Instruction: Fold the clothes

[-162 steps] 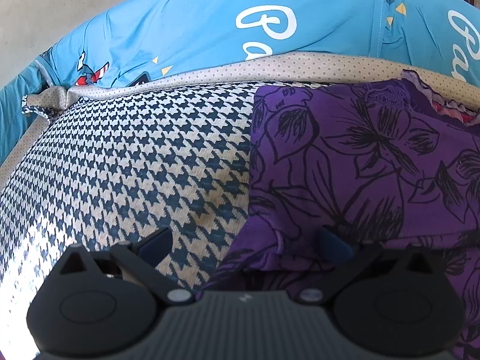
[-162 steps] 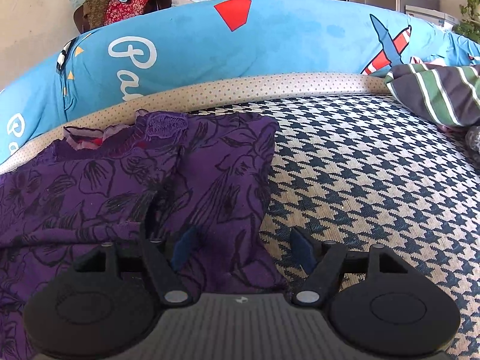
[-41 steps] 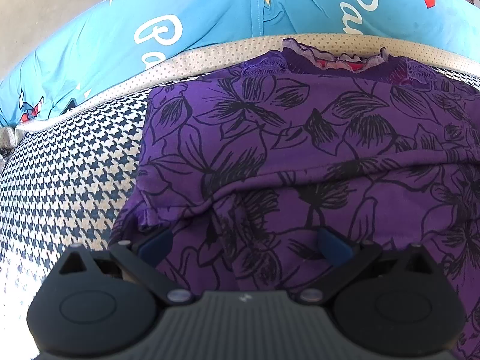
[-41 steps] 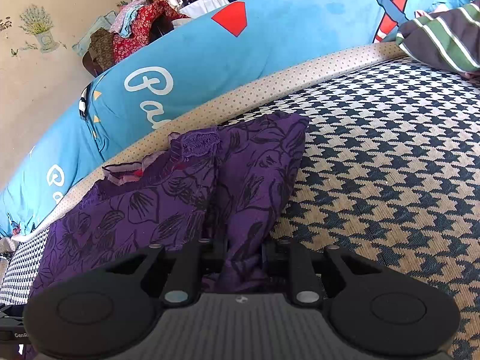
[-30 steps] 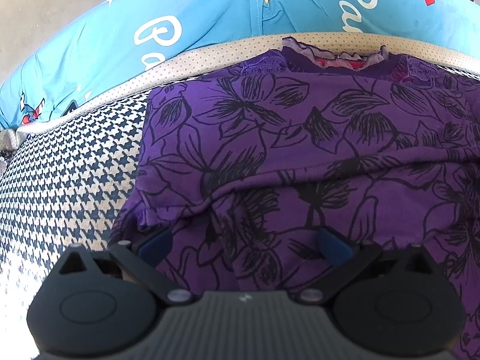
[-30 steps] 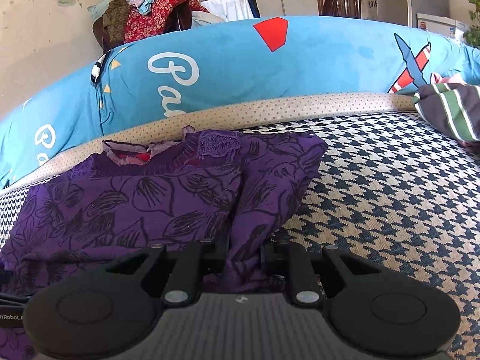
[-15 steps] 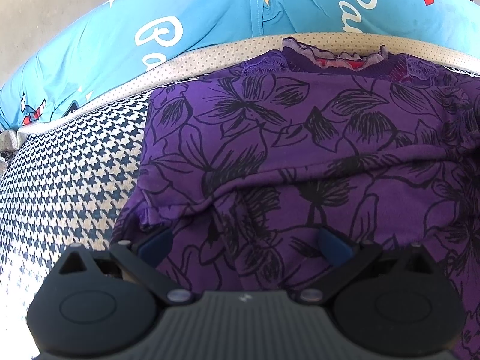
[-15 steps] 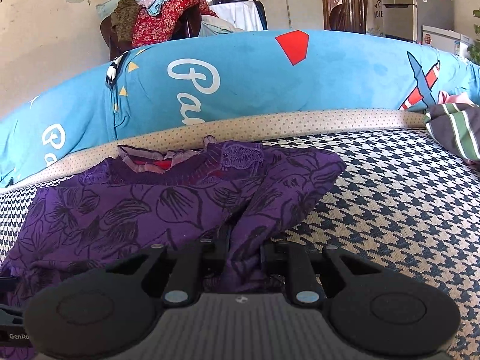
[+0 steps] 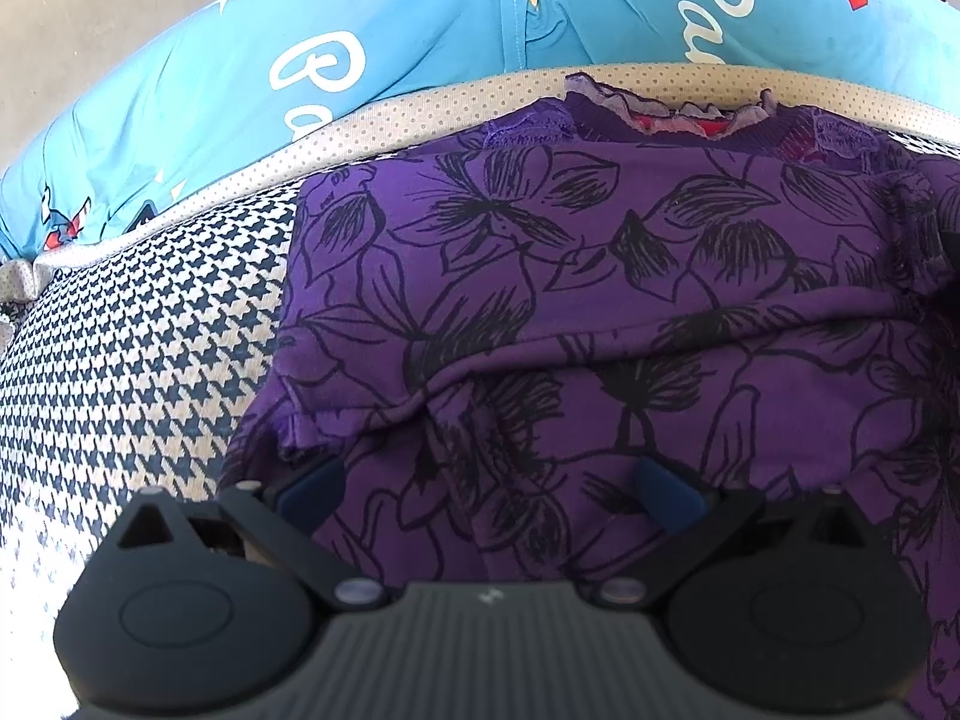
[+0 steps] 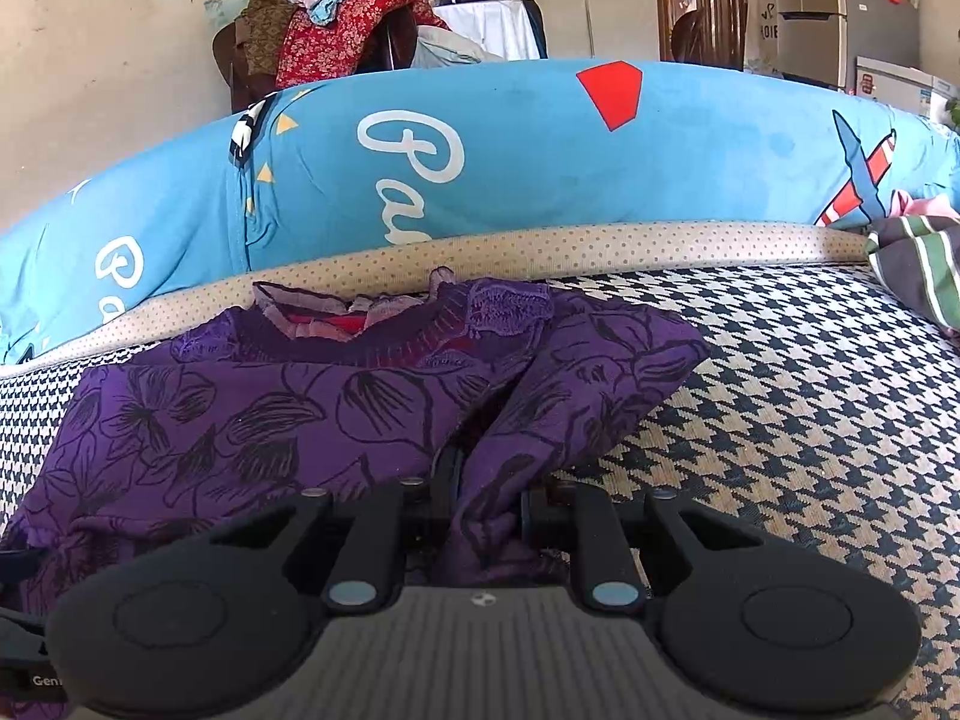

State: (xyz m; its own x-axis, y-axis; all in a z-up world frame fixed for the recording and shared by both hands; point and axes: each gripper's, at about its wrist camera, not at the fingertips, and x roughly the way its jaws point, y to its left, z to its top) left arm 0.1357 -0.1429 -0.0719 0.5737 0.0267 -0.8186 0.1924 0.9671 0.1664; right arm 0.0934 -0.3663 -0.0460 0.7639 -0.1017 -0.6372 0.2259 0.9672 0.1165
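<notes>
A: Well, starting on our left, we see the left claw (image 9: 489,483) hanging over the near part of the purple top (image 9: 600,276). Its blue pads (image 9: 309,486) stand wide apart, with cloth lying under and between them but nothing pinched.

B: Agreed. We also see the mat (image 9: 150,348), checked in dark blue and cream, bare to the left of the top. The top itself lies spread on that mat, neckline toward the far edge, close against the blue bolster (image 9: 390,48).

A: We notice a folded edge running across the top, from near the left pad off to the right.

B: Moving right, we find the right claw (image 10: 486,498) at the top's right side. A bunched strip of purple cloth runs up between its fingers, and the jaws are nearly together on it.

A: We would say the jaws are easing open just now, yet the cloth is still pressed between them. From the grip the fabric rises in a ridge toward the frilled collar (image 10: 336,306).

B: Right of that ridge we see bare mat again, and at the far right edge a striped cloth (image 10: 918,264) lies well apart from the top.

A: Behind the bolster we make out a heap of clothes (image 10: 324,36) against the wall.
</notes>
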